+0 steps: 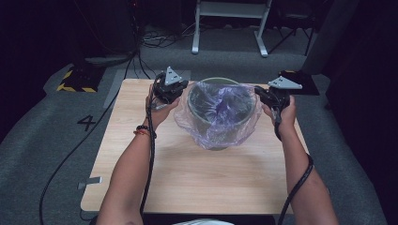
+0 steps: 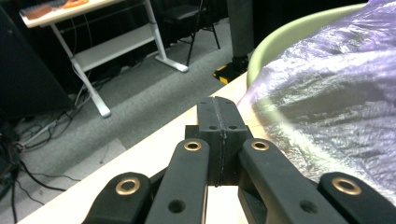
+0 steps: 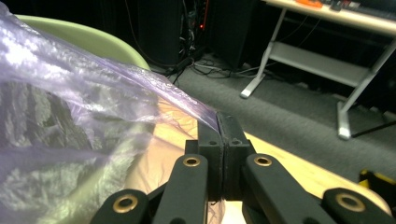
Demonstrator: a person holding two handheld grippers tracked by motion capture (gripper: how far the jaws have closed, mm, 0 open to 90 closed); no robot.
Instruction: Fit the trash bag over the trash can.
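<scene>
High view: a pale green bin (image 1: 217, 93) stands on a wooden table (image 1: 187, 178), nearer the far edge than the near one and about midway between the left and right edges. A thin purple plastic bag (image 1: 220, 123) lines it and hangs over its rim down the outside. The left gripper (image 1: 174, 90) sits at the bin's left side, against the bag; the right gripper (image 1: 268, 96) sits at the bin's right side, at the bag's edge. Both forearms reach in from the near edge

Left gripper view: the black jaws are pressed flat together. The bag (image 2: 336, 107) and the bin's green rim (image 2: 299, 32) lie just to the right of the tips; whether any film is caught between the pads cannot be told here. The table's edge (image 2: 140, 154) runs below, with grey floor beyond

Right gripper view: the jaws are closed, and a stretched edge of the bag (image 3: 154, 88) runs straight into the seam between them, so they pinch the film. The bin's rim (image 3: 88, 39) shows behind the bag
</scene>
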